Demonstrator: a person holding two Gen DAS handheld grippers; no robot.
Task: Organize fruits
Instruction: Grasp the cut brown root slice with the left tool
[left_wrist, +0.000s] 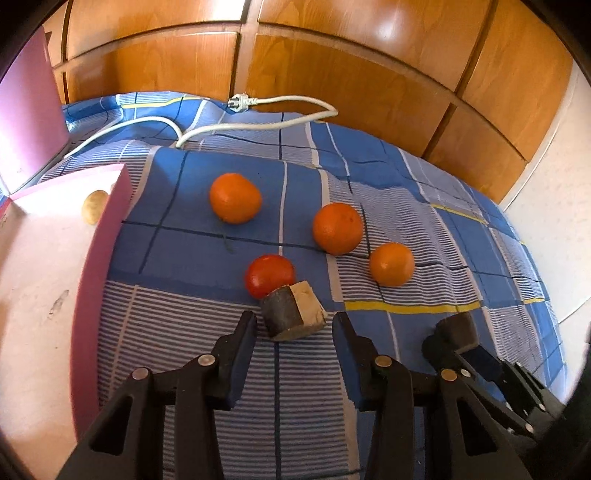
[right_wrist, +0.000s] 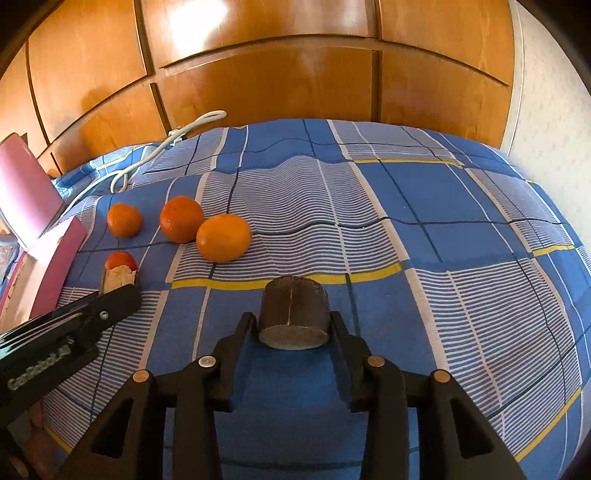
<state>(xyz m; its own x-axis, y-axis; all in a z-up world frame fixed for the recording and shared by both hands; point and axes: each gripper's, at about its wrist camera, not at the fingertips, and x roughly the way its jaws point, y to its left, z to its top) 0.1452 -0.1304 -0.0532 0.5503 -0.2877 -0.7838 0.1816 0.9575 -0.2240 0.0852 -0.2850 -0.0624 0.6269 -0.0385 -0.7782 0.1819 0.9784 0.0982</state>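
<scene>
Looking down the left gripper (left_wrist: 293, 314), I see its foam pads pressed together with nothing between them, their tip right against the near side of the tomato (left_wrist: 269, 275). The right gripper (right_wrist: 293, 317) is also closed on itself and empty, hovering over bare checked bedsheet (left_wrist: 406, 206), well apart from the fruit.

The tomato sits on the sheet near the pink box (left_wrist: 110, 229), just in front of the oranges. I judge it the delicate one: thin-skinned, smooth and easily bruised. I would open wide, straddle it across its widest part and close gently. It is round on soft bedding, so a nudge from closed pads may simply roll it away.

The oranges look firmer and a little heavier, with a dimpled peel that should grip well on foam. I would take each across its middle too.

My count:
- Three oranges: one farthest back (left_wrist: 235, 198), one in the middle (left_wrist: 338, 229), and one touching or almost touching it (left_wrist: 391, 264).
- One tomato.
- One pale yellowish-brown item (left_wrist: 94, 210) already inside the box. It looks like a potato, though I cannot be sure.
- One box, open.
- One white power cable (left_wrist: 258, 125) lying at the far edge of the bed.
</scene>
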